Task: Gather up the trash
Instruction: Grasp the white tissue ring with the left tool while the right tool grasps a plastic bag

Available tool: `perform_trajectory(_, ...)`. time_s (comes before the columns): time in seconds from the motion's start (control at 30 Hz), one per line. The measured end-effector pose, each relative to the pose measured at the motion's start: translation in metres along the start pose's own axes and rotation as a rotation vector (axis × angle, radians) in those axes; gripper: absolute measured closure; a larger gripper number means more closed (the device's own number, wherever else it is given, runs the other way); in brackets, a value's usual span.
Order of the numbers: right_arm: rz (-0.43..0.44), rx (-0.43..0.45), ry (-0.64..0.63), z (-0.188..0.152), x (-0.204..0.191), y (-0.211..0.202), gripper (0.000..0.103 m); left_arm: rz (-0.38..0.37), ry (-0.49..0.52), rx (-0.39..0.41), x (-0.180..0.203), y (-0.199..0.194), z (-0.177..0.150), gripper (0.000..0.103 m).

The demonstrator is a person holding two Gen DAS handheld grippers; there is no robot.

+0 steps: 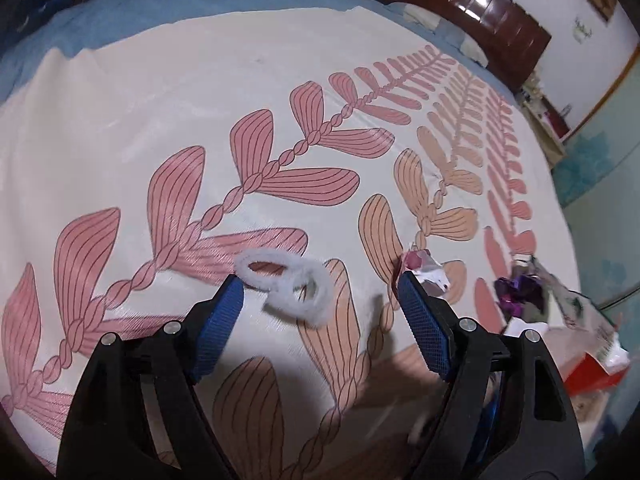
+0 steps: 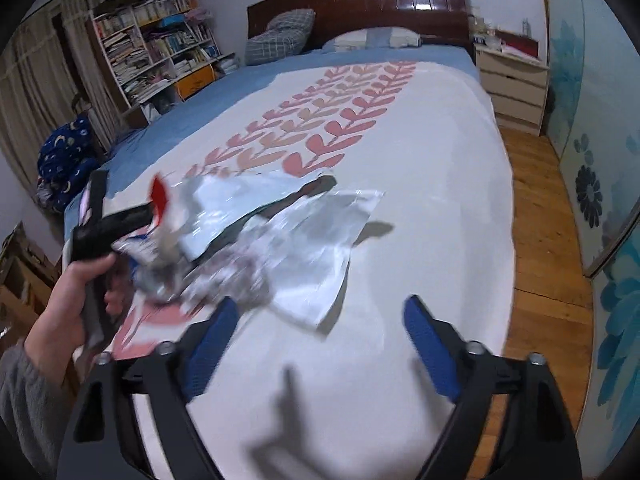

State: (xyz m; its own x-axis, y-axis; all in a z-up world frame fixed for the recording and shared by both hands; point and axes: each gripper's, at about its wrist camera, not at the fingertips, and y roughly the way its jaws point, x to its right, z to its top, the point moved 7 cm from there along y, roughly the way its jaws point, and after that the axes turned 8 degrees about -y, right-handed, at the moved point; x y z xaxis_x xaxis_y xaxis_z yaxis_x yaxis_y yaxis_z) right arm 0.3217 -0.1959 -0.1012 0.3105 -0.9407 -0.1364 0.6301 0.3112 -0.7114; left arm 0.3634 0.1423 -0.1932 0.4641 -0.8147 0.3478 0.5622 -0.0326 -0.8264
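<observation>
A: Starting with the left wrist view — the left gripper is hanging over the bed cover, jaws standing wide with nothing gripped. A fluffy white loop is lying on the cover just past the left pad, roughly between the tips.

B: Is that the trash?

A: I can't tell. The likelier pieces are sitting to the right: a crumpled pink wrapper touching the right pad's tip, a purple foil wad further right, and a red packet at the picture's edge.

B: So how should the grab go?

A: I'd say it's worth centring on one piece, coming down until both pads are flanking it, then closing — light foil is likely to slide if nudged by one pad first.

B: And the right wrist view?

A: The right gripper is also gaping wide and holding nothing. A heap of silvery wrappers is lying just ahead of its left pad, blurred. A hand is gripping the other tool at the left.

B: Room to move?

A: Plenty of bare cover is lying ahead and to the right, but the bed edge is running close there, with wooden floor below — light scraps could be slipping off it.
</observation>
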Motion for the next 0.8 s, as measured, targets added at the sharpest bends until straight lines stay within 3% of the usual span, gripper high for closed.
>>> perform_trajectory(0.03, 0.01, -0.003, 0.004, 0.008, 0.002, 0.013, 0.016, 0.015, 0.005, 0.005, 0.0, 0.001, 0.0, 0.035)
perform_trajectory(0.07, 0.01, -0.012, 0.004, 0.013, 0.002, 0.023, 0.015, 0.033, 0.007, 0.007, -0.001, 0.003, 0.001, 0.058)
perform_trajectory(0.13, 0.017, -0.04, 0.007, 0.025, -0.001, 0.051, 0.015, 0.047, 0.003, 0.0, -0.003, 0.004, 0.001, 0.079)
perform_trajectory(0.23, 0.068, -0.067, 0.001, 0.031, -0.016, 0.083, 0.018, 0.016, -0.026, -0.003, -0.008, 0.001, 0.001, 0.083)
perform_trajectory(0.33, 0.01, -0.088, -0.052, 0.027, -0.026, 0.104, 0.043, -0.016, -0.037, -0.001, -0.009, -0.005, 0.0, 0.084)
perform_trajectory(0.4, 0.028, -0.069, -0.061, 0.028, -0.032, 0.102, 0.054, -0.033, -0.035, 0.02, -0.007, -0.012, 0.001, 0.084)
perform_trajectory(0.43, 0.033, -0.056, -0.064, 0.029, -0.034, 0.097, 0.071, -0.041, -0.028, 0.031, -0.007, -0.018, 0.0, 0.084)
perform_trajectory(0.47, 0.018, -0.037, -0.067, 0.031, -0.033, 0.09, 0.075, -0.043, -0.024, 0.041, -0.008, -0.023, 0.0, 0.084)
perform_trajectory(0.8, 0.051, 0.117, 0.013, 0.033, -0.016, -0.027, 0.076, -0.124, -0.007, 0.127, -0.017, -0.105, -0.023, 0.084)
